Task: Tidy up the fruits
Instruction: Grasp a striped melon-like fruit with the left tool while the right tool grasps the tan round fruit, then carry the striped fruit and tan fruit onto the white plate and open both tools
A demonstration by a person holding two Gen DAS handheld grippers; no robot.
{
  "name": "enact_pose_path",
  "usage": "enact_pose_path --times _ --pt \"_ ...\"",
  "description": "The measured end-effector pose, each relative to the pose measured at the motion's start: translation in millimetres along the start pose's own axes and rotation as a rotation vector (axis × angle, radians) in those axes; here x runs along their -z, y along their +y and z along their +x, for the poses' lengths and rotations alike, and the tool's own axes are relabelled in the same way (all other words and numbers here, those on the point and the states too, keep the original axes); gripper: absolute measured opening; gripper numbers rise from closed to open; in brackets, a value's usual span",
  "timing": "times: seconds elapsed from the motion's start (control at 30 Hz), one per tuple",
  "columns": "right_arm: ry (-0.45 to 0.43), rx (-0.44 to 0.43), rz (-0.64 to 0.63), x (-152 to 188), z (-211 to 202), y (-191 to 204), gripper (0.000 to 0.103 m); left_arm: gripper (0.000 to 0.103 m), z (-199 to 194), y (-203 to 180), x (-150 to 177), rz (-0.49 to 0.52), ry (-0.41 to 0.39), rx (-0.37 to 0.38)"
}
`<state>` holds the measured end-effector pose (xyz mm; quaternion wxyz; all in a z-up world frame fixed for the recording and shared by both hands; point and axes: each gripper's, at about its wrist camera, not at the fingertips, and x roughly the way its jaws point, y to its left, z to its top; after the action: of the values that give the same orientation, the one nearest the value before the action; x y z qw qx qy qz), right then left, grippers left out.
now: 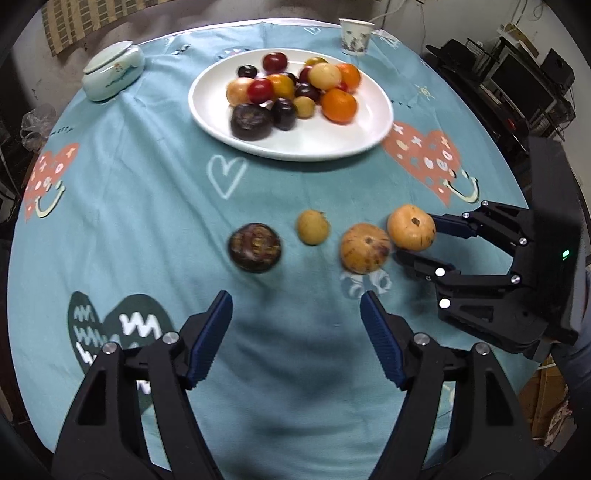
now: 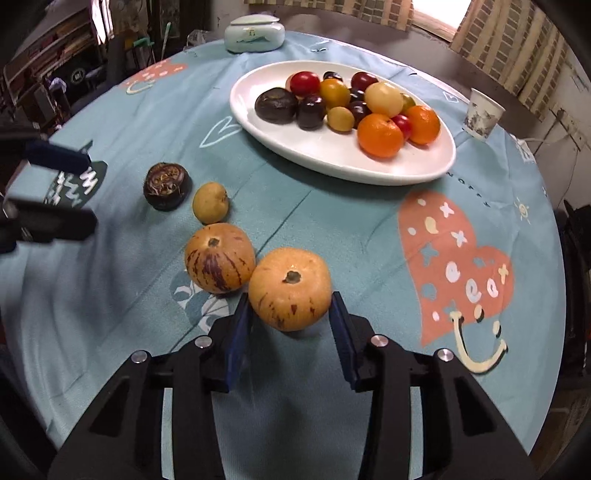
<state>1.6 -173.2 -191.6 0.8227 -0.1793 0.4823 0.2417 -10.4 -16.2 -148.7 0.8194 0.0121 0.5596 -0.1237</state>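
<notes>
The right tool [image 2: 290, 317] has its two blue pads on either side of a round orange-yellow fruit [image 2: 290, 288], which sits between them on the counter [image 2: 332, 221]; the pads look close against its flanks, though whether they press it cannot be told. Just left of that fruit, touching or nearly so, lies a purple-streaked yellow fruit [image 2: 219, 257]. Farther left and away stand a small yellow fruit [image 2: 210, 202] and a dark brown fruit [image 2: 167, 185], each apart from the others. The left tool [image 1: 295, 325] hovers with its pads spread wide and nothing between them, near the dark brown fruit. On the far side of the counter a white plate [image 2: 332, 155] holds a heap of oranges, red, dark and yellow fruits. A lidded ceramic jar [image 2: 255, 33] stands far left, a paper cup [image 2: 482, 114] far right.
</notes>
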Motion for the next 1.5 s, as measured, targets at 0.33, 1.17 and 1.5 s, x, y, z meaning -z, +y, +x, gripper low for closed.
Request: enact_pose_path --times 0.33,1.17,1.5 --pt "-0.028 -0.029 0.129 34.6 -30.1 -24.4 0.043 0.059 52.1 -44.8 -25.1 -0.089 0.065 0.032" --pt "-0.04 -0.041 0.218 26.4 -17.4 -21.1 0.065 0.04 -0.7 2.5 19.7 -0.134 -0.012 -0.043" --pt "-0.008 0.009 0.232 28.3 -22.2 -16.4 0.043 0.04 -19.7 10.3 24.8 -0.099 -0.067 -0.066"
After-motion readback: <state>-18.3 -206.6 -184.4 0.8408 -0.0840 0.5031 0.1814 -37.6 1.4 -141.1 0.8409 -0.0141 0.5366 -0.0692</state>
